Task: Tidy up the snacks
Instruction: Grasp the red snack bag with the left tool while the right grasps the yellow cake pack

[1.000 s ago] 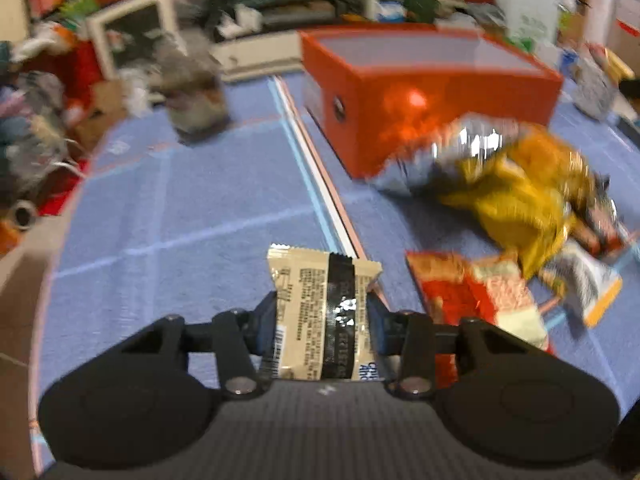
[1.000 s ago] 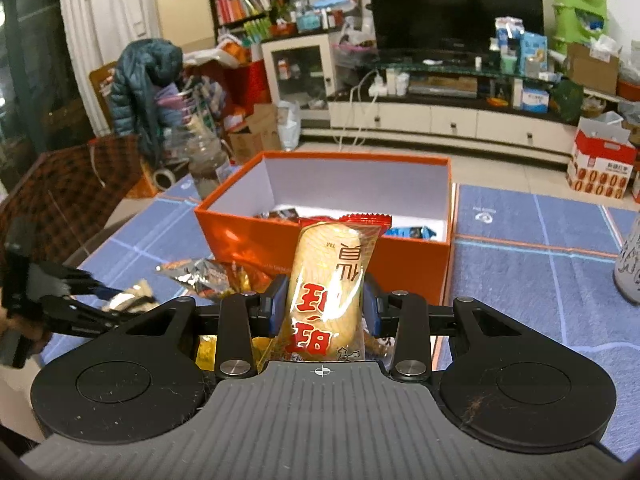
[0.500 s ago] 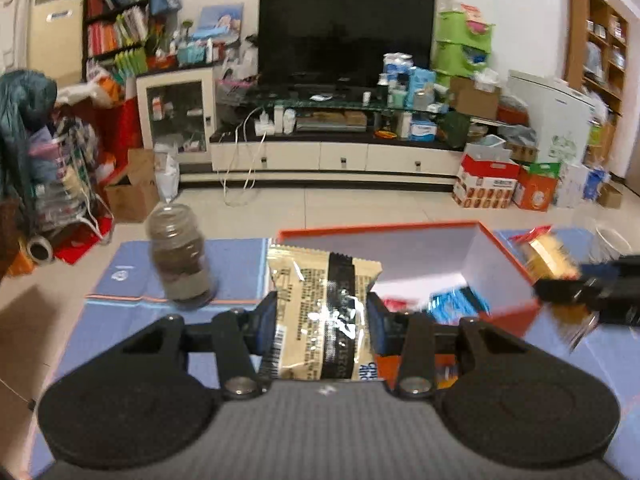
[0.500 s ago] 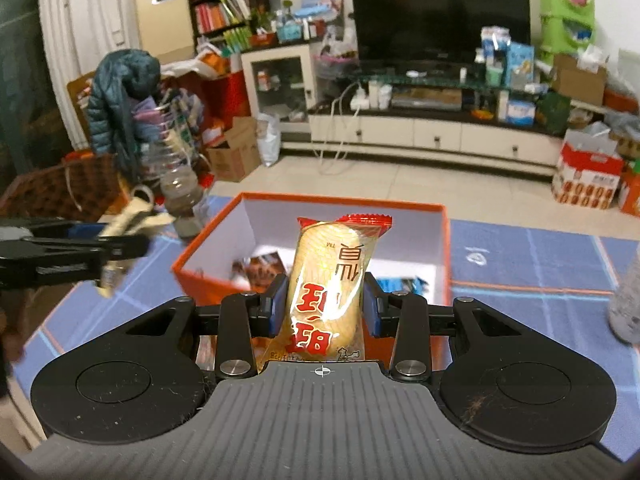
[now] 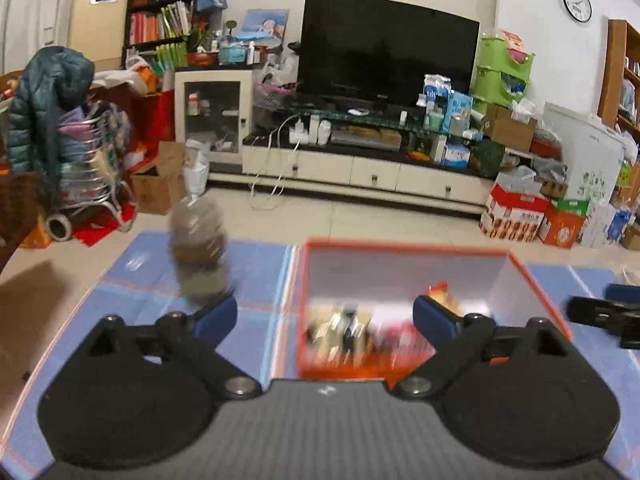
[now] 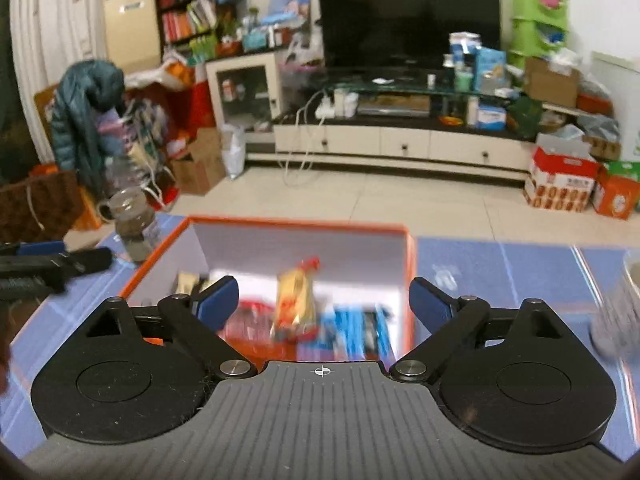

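A: Nearest first: what are the claws doing?

B: Both stand spread wide with nothing between the blue pads. The left claw (image 5: 325, 314) hangs over the near wall of the open orange cardboard box with white inside (image 5: 516, 264). The right claw (image 6: 324, 300) hangs over the same box (image 6: 408, 248), seen from its own side.

A: And the snacks?

B: Inside the box. In the right wrist view a yellow puffed snack packet with red print (image 6: 294, 300) shows at twelve o'clock between the spread pads, blurred, so I cannot tell whether it is dropping or already lying there. Blue flat wrappers (image 6: 356, 332) lie at about one o'clock of it. In the left wrist view a tan and black sachet (image 5: 340, 326) is a smear near the box's near wall.

A: How would they handle?

B: I judge them light, crinkly and slippery, with brittle contents. Pinch the packet across its middle, or at a sealed end, gently.

A: Farther out?

B: A clear plastic jar with brownish contents (image 5: 199, 252) stands on the blue-covered worktop (image 5: 256, 264) at ten o'clock of the box. Beyond it lie the tiled floor and the dark television (image 5: 384, 48).
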`<state>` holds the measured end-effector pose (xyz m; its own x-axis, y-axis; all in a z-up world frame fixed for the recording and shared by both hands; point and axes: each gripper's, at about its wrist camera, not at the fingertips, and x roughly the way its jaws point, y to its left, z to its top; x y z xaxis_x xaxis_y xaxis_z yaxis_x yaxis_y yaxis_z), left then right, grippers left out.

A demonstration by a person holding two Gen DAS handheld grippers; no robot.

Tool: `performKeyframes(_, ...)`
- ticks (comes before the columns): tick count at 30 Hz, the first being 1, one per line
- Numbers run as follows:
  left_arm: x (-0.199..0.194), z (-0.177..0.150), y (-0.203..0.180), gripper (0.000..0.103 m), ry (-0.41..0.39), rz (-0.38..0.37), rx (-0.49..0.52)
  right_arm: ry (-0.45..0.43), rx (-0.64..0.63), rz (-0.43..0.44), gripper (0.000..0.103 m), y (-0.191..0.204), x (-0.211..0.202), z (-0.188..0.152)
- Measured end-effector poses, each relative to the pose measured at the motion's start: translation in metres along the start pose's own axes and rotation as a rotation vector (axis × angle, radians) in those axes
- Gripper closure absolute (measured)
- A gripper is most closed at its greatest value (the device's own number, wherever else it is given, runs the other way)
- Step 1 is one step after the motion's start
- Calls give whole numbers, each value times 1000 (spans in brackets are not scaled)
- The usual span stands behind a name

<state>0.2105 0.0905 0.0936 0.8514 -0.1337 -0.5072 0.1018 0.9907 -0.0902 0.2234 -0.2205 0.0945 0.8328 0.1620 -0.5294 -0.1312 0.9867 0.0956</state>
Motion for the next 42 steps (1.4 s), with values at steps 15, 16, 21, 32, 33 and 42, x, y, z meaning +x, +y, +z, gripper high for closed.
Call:
performKeyframes(15,-34,-76,17,9,38,9,-40,-8,-45,38,21,24,-64,-112)
performKeyframes(16,-32,-73,18,9,33,21,-57,7,12,77,21,23,-58,-110)
performKeyframes(21,-32,-62,35,9,4,109,-178,43,245,131,27,30,-24,-96)
performKeyframes(32,-33,-79,43,9,131,43,-139,266,290,97,71,64,54,-108)
performKeyframes(33,-33,-83,39,9,161,8,-104,256,289,113,71,63,51,-106)
performKeyframes(42,-21,-132,-2,9,314,-54,241,60,124,67,71,52,-4,-87)
